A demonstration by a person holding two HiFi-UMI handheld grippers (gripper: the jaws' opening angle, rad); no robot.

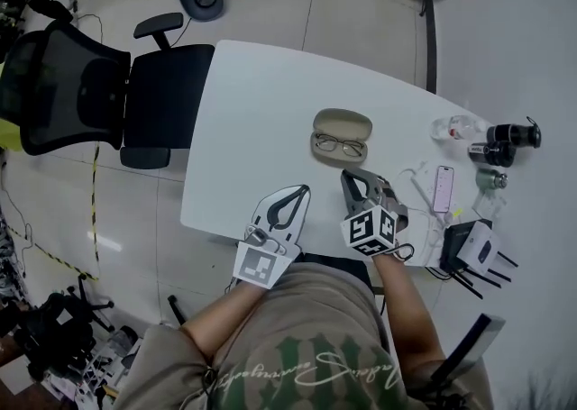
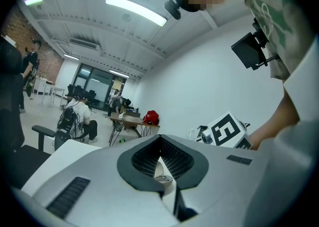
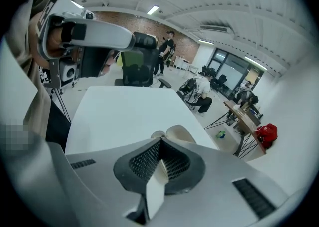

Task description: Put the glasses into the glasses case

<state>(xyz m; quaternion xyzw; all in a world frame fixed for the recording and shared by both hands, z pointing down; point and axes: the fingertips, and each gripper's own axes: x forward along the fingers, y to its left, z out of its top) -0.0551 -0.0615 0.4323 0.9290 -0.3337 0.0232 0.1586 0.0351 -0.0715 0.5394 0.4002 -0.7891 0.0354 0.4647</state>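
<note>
An open beige glasses case lies on the white table, and the thin-framed glasses rest in its near half. My left gripper is over the table's front edge, left of the case and short of it, shut with nothing held. My right gripper is shut and empty too, its tips just in front of the case. In the right gripper view the case peeks over the closed jaws of the right gripper. The left gripper shows its jaws touching.
A black office chair stands at the table's left end. At the right end lie a pink phone, camera lenses, a clear bottle, a black-and-white device and cables.
</note>
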